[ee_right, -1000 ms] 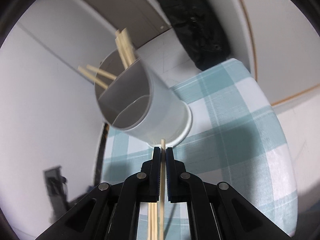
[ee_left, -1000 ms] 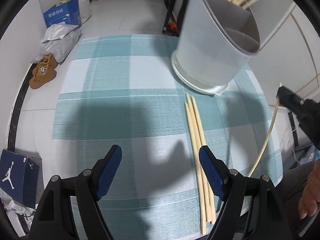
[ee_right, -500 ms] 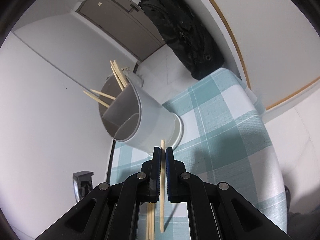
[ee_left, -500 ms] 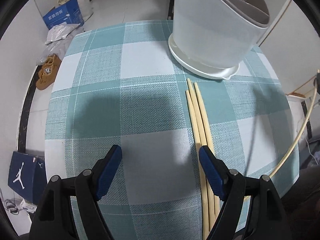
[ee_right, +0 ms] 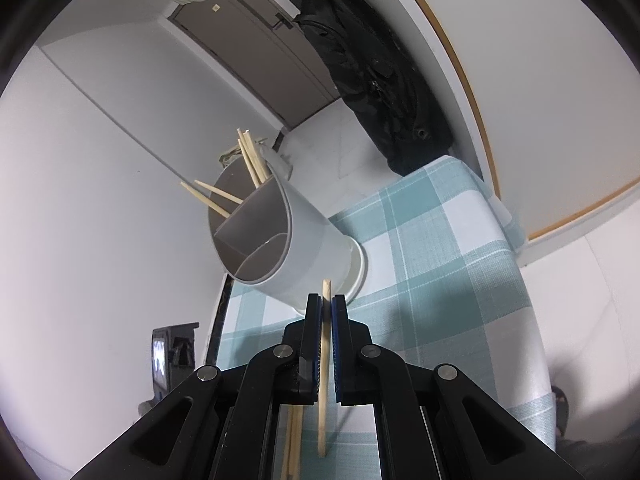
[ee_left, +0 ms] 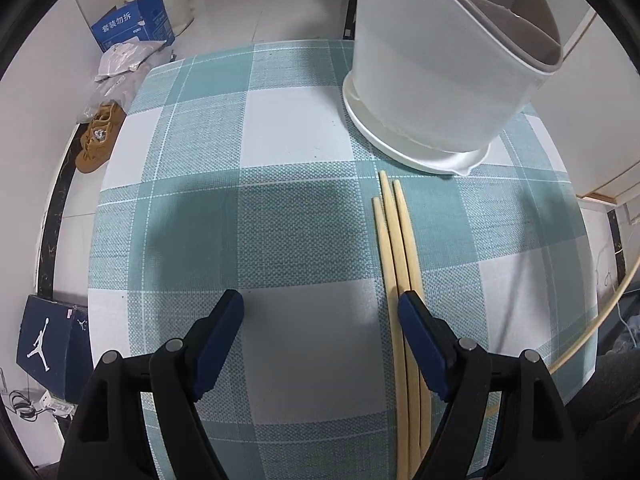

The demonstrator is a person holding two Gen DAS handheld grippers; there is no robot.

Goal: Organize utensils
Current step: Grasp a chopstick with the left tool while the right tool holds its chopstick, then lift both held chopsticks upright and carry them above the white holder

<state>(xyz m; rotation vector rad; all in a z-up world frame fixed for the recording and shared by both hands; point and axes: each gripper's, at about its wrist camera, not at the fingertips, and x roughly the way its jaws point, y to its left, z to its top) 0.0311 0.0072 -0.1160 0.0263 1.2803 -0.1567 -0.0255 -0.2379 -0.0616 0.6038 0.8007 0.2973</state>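
Note:
Three wooden chopsticks (ee_left: 396, 248) lie side by side on the teal checked tablecloth (ee_left: 280, 216), pointing at a white divided utensil holder (ee_left: 436, 80). My left gripper (ee_left: 320, 312) is open low over the cloth, its right finger touching or just over the chopsticks. My right gripper (ee_right: 326, 304) is shut on one chopstick (ee_right: 324, 360) and holds it in the air, below and in front of the holder (ee_right: 280, 240). The holder's far compartment has several chopsticks (ee_right: 248, 160). The held chopstick also shows at the right edge of the left wrist view (ee_left: 600, 320).
The table edge curves close on the left and right. On the floor at the left lie brown shoes (ee_left: 96, 140), plastic bags, a blue carton (ee_left: 132, 24) and a dark shoe box (ee_left: 48, 344). A black bag (ee_right: 376, 72) hangs by a door.
My left gripper has dropped lower and moved closer to the lying chopsticks and holder. My right gripper has risen and drawn back from the holder, still gripping its chopstick.

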